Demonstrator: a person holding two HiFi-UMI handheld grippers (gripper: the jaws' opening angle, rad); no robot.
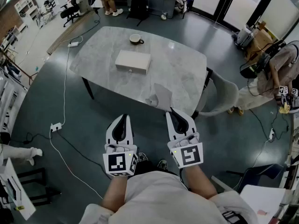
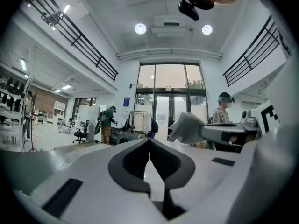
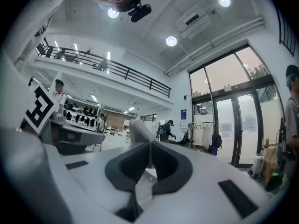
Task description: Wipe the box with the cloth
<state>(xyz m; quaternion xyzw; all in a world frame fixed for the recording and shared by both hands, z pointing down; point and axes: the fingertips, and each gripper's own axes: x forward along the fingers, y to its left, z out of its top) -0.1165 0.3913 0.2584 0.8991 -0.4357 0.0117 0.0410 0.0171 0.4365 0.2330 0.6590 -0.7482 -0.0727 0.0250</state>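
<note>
Gripping one cloth (image 1: 159,96); one box (image 1: 133,61) beyond.

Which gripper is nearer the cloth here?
Right. The right gripper is shut on the near edge of the cloth. The left gripper hangs shut and empty off to its left, not touching it.

Hand-held gripper (image 3: 150,144) tight on cloth (image 3: 138,130)

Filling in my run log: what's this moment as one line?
left gripper: jaws shut, empty | right gripper: jaws shut on cloth | box: on table, apart from cloth
</note>
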